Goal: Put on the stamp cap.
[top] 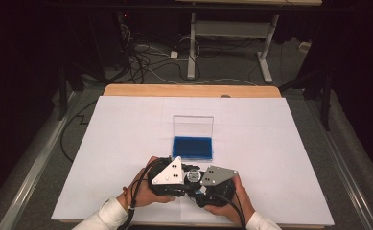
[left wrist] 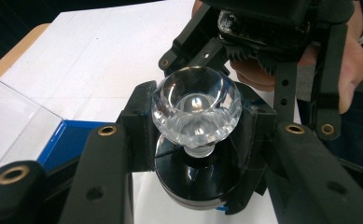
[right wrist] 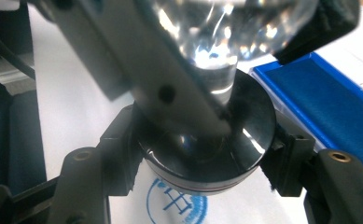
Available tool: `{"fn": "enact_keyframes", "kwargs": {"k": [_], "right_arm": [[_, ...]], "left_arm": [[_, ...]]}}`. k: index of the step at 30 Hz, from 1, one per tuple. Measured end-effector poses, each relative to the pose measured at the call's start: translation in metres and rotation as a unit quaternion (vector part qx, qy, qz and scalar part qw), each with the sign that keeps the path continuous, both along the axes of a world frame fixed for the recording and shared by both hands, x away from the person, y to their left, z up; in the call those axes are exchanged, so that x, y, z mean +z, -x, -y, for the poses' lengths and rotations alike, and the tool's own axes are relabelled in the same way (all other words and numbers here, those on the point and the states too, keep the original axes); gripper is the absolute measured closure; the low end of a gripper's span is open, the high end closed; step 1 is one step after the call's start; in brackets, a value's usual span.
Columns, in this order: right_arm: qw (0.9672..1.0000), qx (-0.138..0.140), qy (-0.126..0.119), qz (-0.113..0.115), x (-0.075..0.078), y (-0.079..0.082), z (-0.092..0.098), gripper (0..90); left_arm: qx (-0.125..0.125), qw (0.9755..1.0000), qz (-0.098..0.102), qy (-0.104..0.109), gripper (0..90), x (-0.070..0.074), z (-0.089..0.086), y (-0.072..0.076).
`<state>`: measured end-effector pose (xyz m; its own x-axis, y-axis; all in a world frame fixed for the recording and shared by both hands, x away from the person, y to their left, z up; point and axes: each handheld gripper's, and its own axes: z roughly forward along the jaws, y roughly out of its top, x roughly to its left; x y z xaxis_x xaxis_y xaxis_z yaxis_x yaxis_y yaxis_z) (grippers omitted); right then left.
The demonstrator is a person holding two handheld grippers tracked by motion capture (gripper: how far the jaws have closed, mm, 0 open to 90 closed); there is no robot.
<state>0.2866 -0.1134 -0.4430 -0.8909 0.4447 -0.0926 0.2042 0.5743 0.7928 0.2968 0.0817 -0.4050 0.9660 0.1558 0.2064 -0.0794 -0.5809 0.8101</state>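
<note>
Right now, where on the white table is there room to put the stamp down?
The white sheet is bare left of the blue box, right of it, and behind its clear lid up to the wooden edge. It is crowded at the near middle, where both claws hold the stamp just in front of the box.

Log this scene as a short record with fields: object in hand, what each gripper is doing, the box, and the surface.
object: stamp with a clear faceted knob on a black round base
left gripper: shut on the clear faceted knob
right gripper: shut on the black round base
mark: blue round print on the white sheet under the base
box: open case, blue pad, clear lid standing upright, just beyond the grippers
surface: white sheet on a wooden table
</note>
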Motion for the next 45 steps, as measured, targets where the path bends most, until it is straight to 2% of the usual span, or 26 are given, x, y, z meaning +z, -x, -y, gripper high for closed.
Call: {"fn": "enact_keyframes", "kwargs": {"k": [3, 5, 6, 8, 10, 12, 16, 20, 23, 35, 37, 42, 45], "right_arm": [[0.9999, 0.001, 0.01, 0.008, -0.001, -0.001, -0.001, 38.4], [0.9999, -0.003, 0.007, 0.012, 0.0, 0.0, 0.0, 38.3], [0.9998, -0.002, 0.013, 0.015, 0.0, -0.001, 0.0, 38.3], [0.9994, -0.006, 0.017, 0.029, 0.0, -0.002, 0.002, 38.3], [0.9995, 0.0, 0.019, 0.024, 0.0, -0.003, 0.002, 38.2], [0.9995, -0.003, 0.018, 0.026, -0.002, -0.003, 0.002, 38.2], [0.9997, 0.0, 0.016, 0.021, -0.004, -0.004, 0.002, 38.0], [0.9997, -0.003, 0.007, 0.023, -0.003, -0.005, 0.003, 37.8], [0.9997, -0.008, 0.006, 0.021, -0.004, -0.005, 0.002, 37.8], [0.9998, 0.0, -0.009, 0.015, -0.004, -0.006, 0.005, 35.0], [0.9998, 0.003, -0.004, 0.018, -0.004, -0.006, 0.004, 33.0], [0.9998, 0.01, -0.003, 0.014, -0.004, -0.005, 0.003, 34.1], [0.9997, 0.014, 0.002, 0.02, -0.004, -0.005, 0.003, 36.8]], "left_arm": [[0.004, 1.0, 0.0, -0.004, 54.5, 0.0, 0.0, -0.001], [0.006, 0.9999, -0.007, -0.004, 54.5, 0.001, -0.003, -0.003], [0.011, 0.9999, -0.008, -0.004, 54.5, 0.002, -0.004, -0.004], [0.01, 0.9998, -0.017, 0.0, 54.5, 0.002, -0.005, -0.007], [0.015, 0.9997, -0.02, 0.003, 54.4, 0.0, -0.004, -0.007], [0.012, 0.9997, -0.02, -0.004, 54.4, 0.0, -0.003, -0.008], [0.017, 0.9996, -0.022, -0.003, 54.4, 0.0, -0.003, -0.008], [0.021, 0.9994, -0.026, 0.006, 54.4, 0.001, -0.004, -0.009], [0.025, 0.9992, -0.03, 0.006, 54.4, 0.0, -0.005, -0.01], [0.024, 0.9991, -0.033, 0.009, 54.4, 0.001, -0.006, -0.012], [0.024, 0.9991, -0.034, 0.011, 54.4, 0.001, -0.006, -0.012], [0.022, 0.9991, -0.035, 0.011, 54.4, 0.001, -0.006, -0.012], [0.021, 0.999, -0.037, 0.013, 54.4, 0.002, -0.007, -0.012]]}}
